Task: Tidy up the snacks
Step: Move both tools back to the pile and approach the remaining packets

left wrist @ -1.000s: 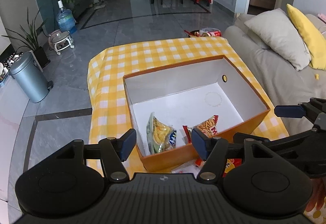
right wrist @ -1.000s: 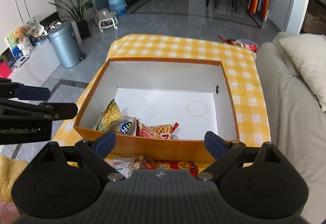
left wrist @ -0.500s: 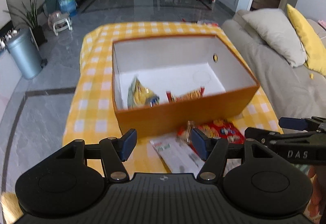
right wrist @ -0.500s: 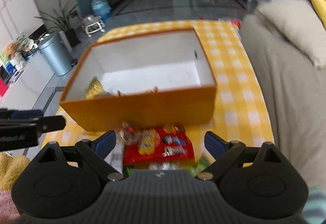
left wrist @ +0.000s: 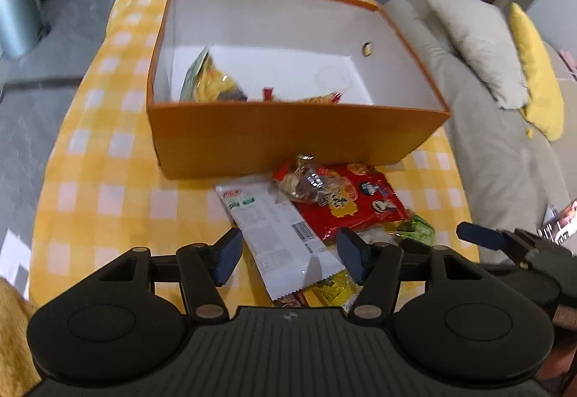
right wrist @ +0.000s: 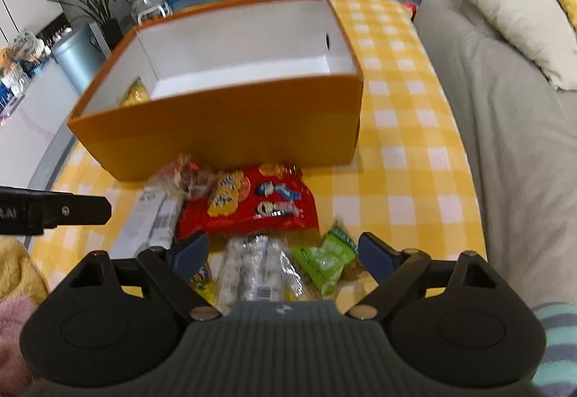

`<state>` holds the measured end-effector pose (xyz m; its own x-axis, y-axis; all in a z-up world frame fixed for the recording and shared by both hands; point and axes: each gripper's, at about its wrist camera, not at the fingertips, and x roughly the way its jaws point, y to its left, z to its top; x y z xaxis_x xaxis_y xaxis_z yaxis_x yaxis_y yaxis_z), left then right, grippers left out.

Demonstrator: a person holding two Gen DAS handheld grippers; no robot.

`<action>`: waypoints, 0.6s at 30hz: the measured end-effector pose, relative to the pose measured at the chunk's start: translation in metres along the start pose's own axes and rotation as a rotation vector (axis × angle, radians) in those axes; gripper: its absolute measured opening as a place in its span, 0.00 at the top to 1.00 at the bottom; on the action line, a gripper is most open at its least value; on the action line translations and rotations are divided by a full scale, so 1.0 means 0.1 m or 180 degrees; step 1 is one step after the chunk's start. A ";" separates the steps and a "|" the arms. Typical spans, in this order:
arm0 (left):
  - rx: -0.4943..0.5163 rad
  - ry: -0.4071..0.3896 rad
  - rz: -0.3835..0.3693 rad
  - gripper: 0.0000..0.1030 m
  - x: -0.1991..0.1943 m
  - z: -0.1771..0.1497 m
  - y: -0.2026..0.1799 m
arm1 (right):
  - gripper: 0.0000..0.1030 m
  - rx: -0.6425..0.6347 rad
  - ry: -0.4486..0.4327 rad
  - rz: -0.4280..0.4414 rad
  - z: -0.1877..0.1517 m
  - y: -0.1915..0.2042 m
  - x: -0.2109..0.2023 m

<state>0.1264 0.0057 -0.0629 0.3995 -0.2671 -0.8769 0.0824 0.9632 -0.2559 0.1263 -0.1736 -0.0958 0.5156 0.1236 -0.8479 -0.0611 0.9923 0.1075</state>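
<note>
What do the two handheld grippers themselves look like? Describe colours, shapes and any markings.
Both the left gripper and the right gripper are matte black, with a ribbed centre body, two rounded lobes, silver pivot pins and dark blue fingertip pads. White lettering, only partly legible, marks the left gripper's side.

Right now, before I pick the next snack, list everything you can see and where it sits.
Box: 1, orange, white inside, on the table.
Snack bags in box: 2, yellow and red, near wall.
Red bag: 1, before the box.
White packet: 1, left of red bag.
Green packet: 1, by right tongs.
Clear pack: 1, between right tongs.
Tablecloth: 1, yellow check.
Sofa: grey, right.
Left tongs: open.
Right tongs: open.
</note>
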 end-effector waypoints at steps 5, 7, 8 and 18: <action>-0.0283 0.0217 0.0094 0.23 0.19 0.07 0.01 | 0.18 -0.0172 0.0048 -0.0052 0.00 0.08 0.14; -0.0358 0.0285 0.0146 0.21 0.26 0.10 0.00 | 0.18 -0.0197 0.0065 -0.0047 0.00 0.11 0.17; -0.0387 0.0312 0.0173 0.21 0.29 0.11 -0.01 | 0.18 -0.0203 0.0069 -0.0040 0.01 0.10 0.19; -0.0325 0.0536 0.0490 0.21 0.61 0.22 -0.16 | 0.19 -0.0194 0.0051 0.0034 0.08 0.01 0.25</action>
<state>0.1700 -0.0255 -0.1036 0.2417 -0.1270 -0.9620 -0.0637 0.9872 -0.1463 0.1456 -0.1700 -0.1126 0.5009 0.1338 -0.8551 -0.1187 0.9893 0.0852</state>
